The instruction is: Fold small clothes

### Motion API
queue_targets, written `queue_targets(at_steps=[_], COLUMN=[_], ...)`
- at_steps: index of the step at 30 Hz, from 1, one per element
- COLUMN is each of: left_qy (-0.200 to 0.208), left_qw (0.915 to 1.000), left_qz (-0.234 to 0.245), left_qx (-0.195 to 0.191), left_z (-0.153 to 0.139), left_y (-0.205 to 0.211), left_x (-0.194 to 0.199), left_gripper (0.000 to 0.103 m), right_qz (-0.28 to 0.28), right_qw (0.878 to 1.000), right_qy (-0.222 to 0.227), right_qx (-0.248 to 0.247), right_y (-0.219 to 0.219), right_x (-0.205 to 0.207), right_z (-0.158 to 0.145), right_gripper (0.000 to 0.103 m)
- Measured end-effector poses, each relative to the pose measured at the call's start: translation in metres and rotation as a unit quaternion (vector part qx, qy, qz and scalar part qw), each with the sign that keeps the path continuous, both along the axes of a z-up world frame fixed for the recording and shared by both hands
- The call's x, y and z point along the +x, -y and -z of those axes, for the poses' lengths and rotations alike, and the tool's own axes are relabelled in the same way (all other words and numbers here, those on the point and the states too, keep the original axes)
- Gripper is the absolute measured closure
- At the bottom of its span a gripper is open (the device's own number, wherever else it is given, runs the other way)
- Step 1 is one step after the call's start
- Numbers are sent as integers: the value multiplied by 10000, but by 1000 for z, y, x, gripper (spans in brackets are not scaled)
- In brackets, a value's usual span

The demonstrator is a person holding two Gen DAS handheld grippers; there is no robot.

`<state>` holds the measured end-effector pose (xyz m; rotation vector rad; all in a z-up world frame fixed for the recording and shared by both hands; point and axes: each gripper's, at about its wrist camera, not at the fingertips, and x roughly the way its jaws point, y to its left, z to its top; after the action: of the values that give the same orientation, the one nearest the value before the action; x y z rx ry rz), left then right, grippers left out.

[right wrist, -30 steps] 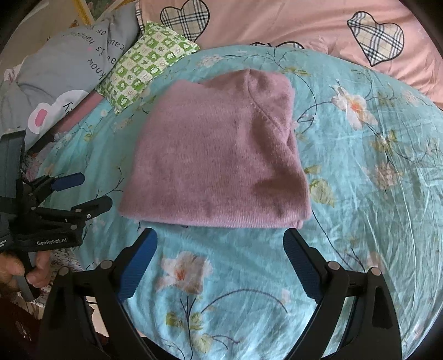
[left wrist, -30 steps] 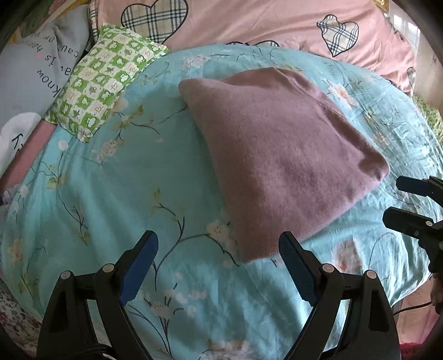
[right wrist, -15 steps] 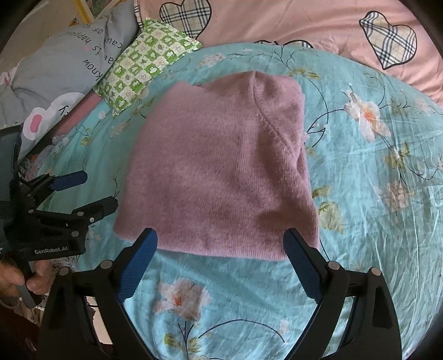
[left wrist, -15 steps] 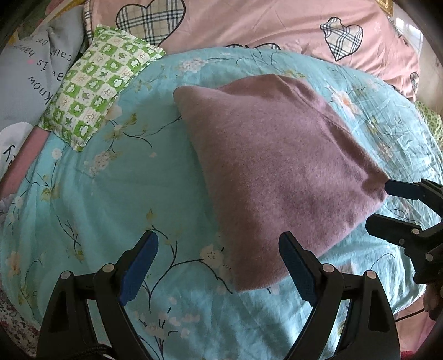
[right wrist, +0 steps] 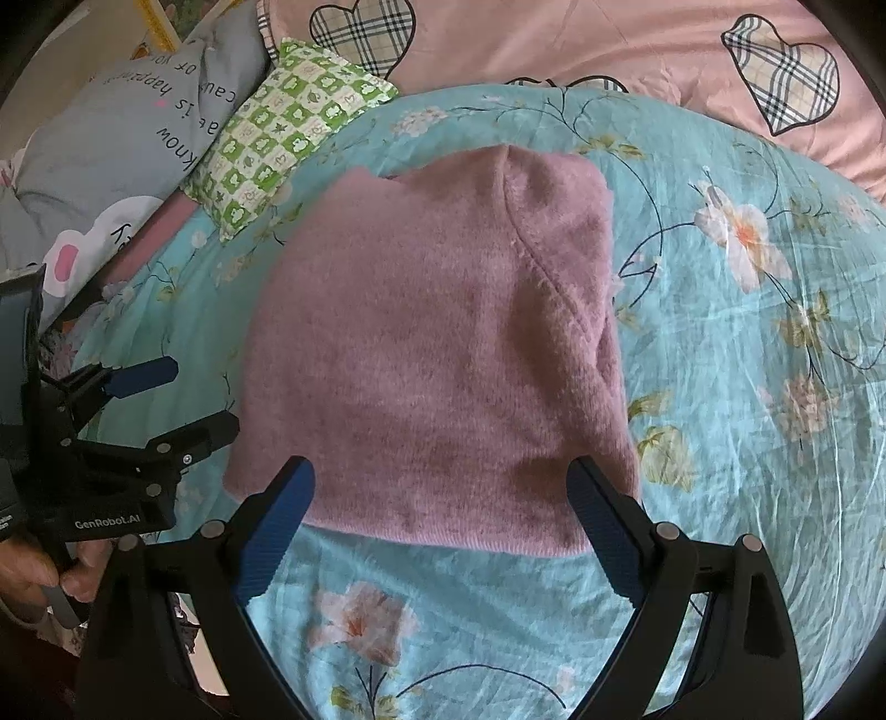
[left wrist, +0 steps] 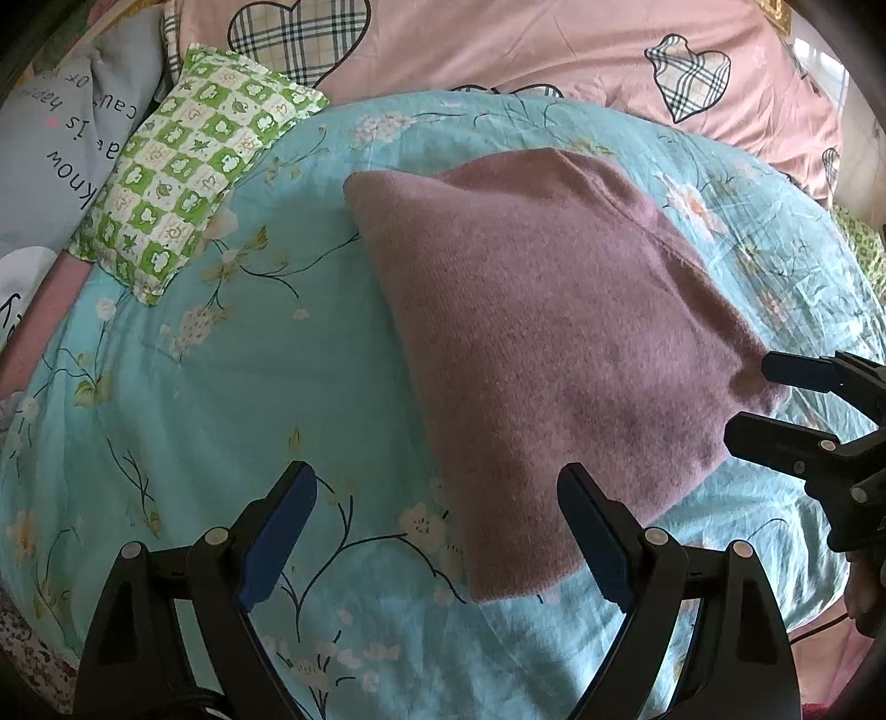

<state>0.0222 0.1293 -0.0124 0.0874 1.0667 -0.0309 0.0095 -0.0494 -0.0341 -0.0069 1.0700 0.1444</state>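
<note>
A mauve knitted garment [left wrist: 559,338] lies folded flat on the turquoise floral bed cover [left wrist: 232,387]; it also shows in the right wrist view [right wrist: 443,360]. My left gripper [left wrist: 437,531] is open and empty, just short of the garment's near left corner. My right gripper [right wrist: 440,526] is open and empty, its jaws straddling the garment's near hem. The right gripper also shows in the left wrist view [left wrist: 775,404], at the garment's right corner. The left gripper shows in the right wrist view [right wrist: 194,399], beside the garment's left edge.
A green checked pillow [left wrist: 194,183] and a grey printed pillow [left wrist: 50,155] lie at the back left. A pink quilt with plaid hearts [left wrist: 498,50] lies along the back. The bed cover [right wrist: 747,332] extends to the right.
Both grippers have moved forward toward the garment, which now fills more of each view. Both stay open. The garment has not moved.
</note>
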Motion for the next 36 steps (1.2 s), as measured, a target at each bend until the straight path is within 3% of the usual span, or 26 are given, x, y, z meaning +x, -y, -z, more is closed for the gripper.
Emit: queue_targets(at_steps=[36], left_qy=[7], left_qw=[9997], left_qz=[-150], left_qx=[-177], left_z=[-5], left_y=[-7], left_x=[8], left_gripper=[14], right_qz=[-14], right_qw=[10000], right_qy=[-34], right_qx=[19], right_y=[-3], right_x=[12], right_z=[-1], right_gripper=[11])
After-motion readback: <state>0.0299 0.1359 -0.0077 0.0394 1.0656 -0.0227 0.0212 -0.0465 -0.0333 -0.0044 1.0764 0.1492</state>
